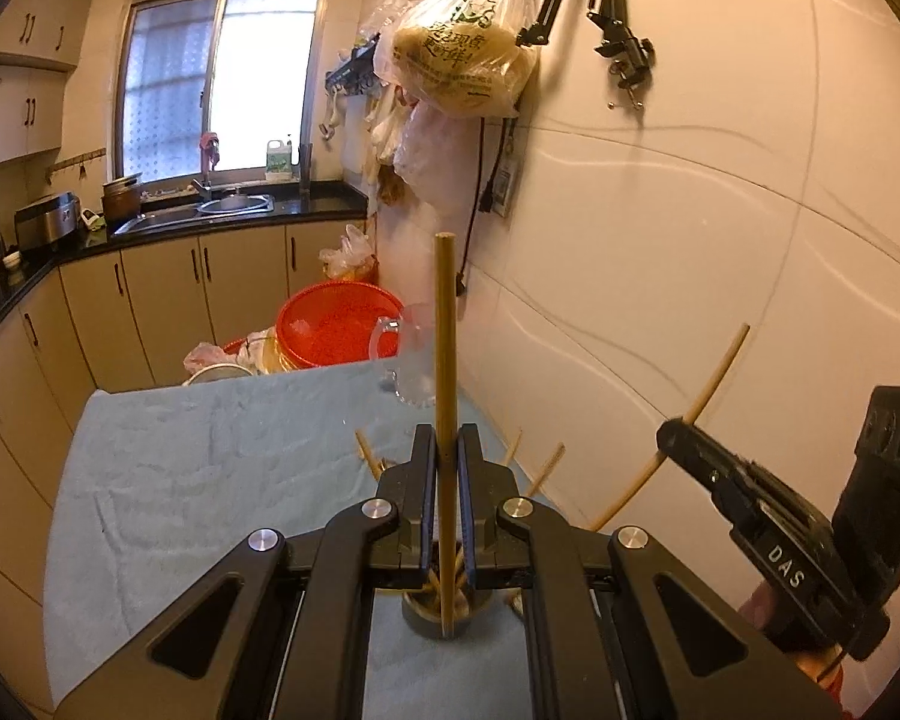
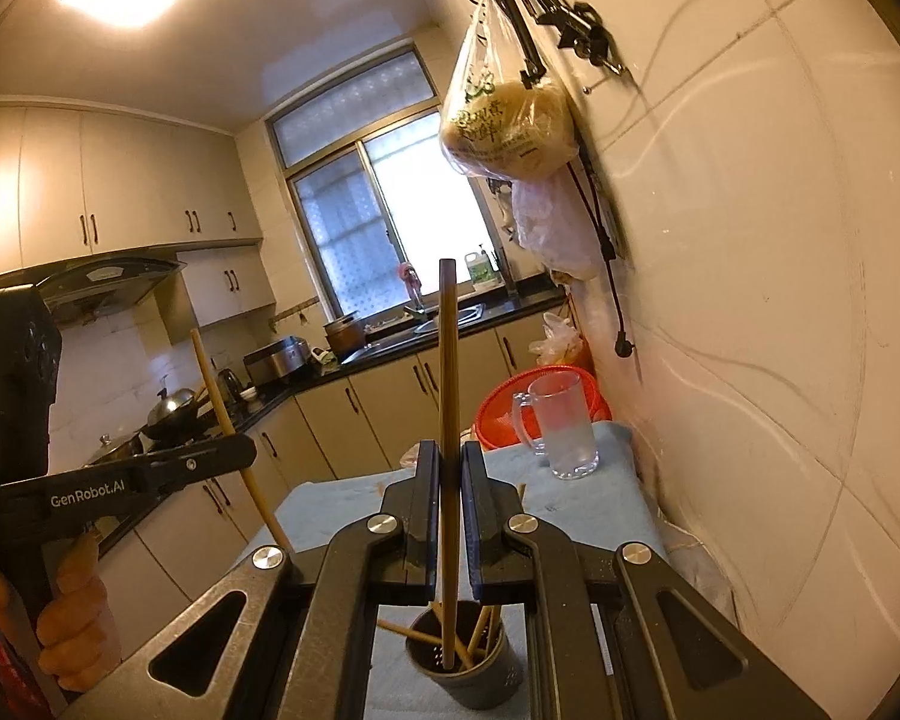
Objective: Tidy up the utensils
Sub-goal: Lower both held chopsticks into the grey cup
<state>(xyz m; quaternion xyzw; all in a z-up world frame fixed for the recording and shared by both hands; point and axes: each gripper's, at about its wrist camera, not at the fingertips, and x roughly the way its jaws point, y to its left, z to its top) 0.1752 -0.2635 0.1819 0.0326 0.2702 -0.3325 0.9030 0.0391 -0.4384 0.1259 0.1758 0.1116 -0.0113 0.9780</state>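
Note:
My left gripper (image 1: 447, 441) is shut on a light wooden chopstick (image 1: 444, 330) that stands upright between its jaws. The chopstick's lower end hangs over a grey utensil holder (image 1: 438, 621) with several chopsticks in it. My right gripper (image 2: 448, 459) is shut on a darker chopstick (image 2: 448, 360), also upright, above the same holder (image 2: 468, 669). Each gripper shows in the other's view: the right gripper (image 1: 675, 435) grips its chopstick (image 1: 717, 369) at a slant, and the left gripper (image 2: 243, 456) grips its chopstick (image 2: 219, 402). A hand (image 2: 75, 618) holds the left tool.
The holder stands on a blue towel (image 1: 210, 468) over a small table against the white tiled wall (image 1: 720, 228). A glass mug (image 2: 561, 426) stands at the towel's far end. Behind it sits a red basin (image 1: 336, 324). Plastic bags (image 1: 462, 54) hang from wall hooks.

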